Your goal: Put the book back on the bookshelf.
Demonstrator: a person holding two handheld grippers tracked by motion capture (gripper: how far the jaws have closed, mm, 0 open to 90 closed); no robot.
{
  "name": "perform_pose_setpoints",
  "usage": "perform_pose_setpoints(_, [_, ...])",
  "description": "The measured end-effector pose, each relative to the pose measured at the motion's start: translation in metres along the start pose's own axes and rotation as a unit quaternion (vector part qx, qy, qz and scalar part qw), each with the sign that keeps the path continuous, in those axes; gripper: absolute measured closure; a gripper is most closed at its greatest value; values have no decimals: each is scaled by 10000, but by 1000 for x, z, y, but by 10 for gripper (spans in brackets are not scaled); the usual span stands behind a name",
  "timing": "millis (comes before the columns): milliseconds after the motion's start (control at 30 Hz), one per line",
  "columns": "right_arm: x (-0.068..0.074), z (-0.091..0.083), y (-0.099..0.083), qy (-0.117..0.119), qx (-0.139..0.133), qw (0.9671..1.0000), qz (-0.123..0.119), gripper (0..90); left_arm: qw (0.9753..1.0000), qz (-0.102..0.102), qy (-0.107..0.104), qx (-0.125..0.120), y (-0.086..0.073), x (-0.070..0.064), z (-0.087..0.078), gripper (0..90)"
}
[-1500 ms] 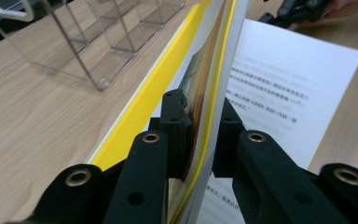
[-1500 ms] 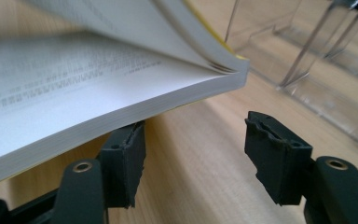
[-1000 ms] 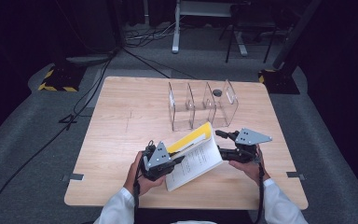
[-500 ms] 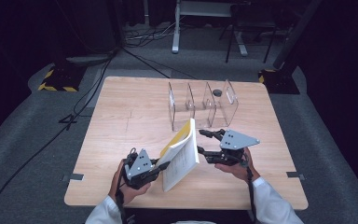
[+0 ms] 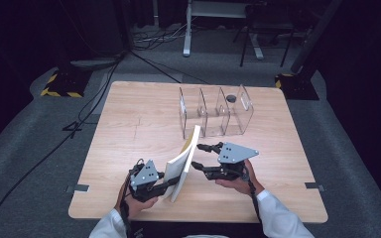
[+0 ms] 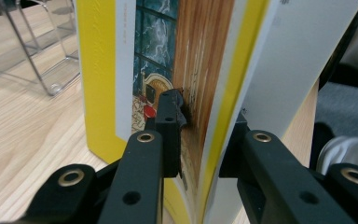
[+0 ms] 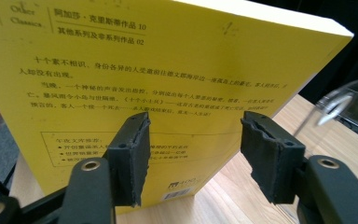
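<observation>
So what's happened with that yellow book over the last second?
The book was tipped up from lying slanted to standing nearly on edge on the table. The left gripper stays clamped on it; the right gripper has let go and now sits open beside its back cover. The clear rack hasn't moved.

**Paper, plastic and wood**

The book (image 7: 168,70) has a smooth yellow paper cover with a slight sheen, and matt white page edges. The right gripper (image 7: 193,156) has matt black plastic jaws faced with rough, torn-looking foam pads (image 7: 270,154). The table (image 5: 129,124) is pale wood-grain with a satin finish. The divided rack (image 5: 213,111) is clear, glossy plastic.
</observation>
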State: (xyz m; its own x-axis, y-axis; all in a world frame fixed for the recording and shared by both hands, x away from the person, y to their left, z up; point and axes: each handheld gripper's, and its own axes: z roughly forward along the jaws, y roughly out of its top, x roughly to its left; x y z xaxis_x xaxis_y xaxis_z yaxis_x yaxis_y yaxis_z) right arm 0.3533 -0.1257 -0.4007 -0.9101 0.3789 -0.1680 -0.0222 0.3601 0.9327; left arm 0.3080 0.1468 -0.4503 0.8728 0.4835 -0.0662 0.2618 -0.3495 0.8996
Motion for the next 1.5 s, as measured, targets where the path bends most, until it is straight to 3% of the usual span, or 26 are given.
perform_pose_setpoints(167, [-9,-12,-5,-138,-100,9998,104,433,9995,75,-295,-90,9,-2,24,763])
perform_pose_setpoints(367, [-16,-34,-9,-386,-126,9991,74,432,9983,433,-389,54,25,-13,56,766])
perform_pose_setpoints(433, [-16,-41,-12,-460,-134,9988,56,428,9981,456,-409,53,27,-16,60,765])
perform_pose_setpoints(600, [-12,-52,-26,-565,-86,9984,-6,427,9972,706,-241,95,29,-23,58,762])
perform_pose_setpoints(700, [-7,-56,-37,-674,96,9976,-131,425,9971,717,-247,74,28,-26,55,756])
perform_pose_setpoints(833, [-3,-62,-50,-729,217,9971,-46,421,9969,713,-326,-10,26,-26,46,738])
perform_pose_setpoints(900, [-2,-62,-54,-640,240,9977,26,419,9969,700,-363,-45,26,-26,42,722])
perform_pose_setpoints(1133, [7,-60,-64,-666,288,9974,20,406,9962,761,-410,-71,24,-34,34,571])
perform_pose_setpoints(1233, [14,-60,-70,-666,351,9972,-7,403,9964,753,-398,-8,25,-38,35,433])
perform_pose_setpoints(1400, [20,-58,-75,-632,408,9971,-73,400,9946,762,-703,4,29,-45,36,269])
perform_pose_setpoints(1500, [26,-54,-76,-584,422,9973,-115,403,9959,685,-586,11,32,-49,39,176])
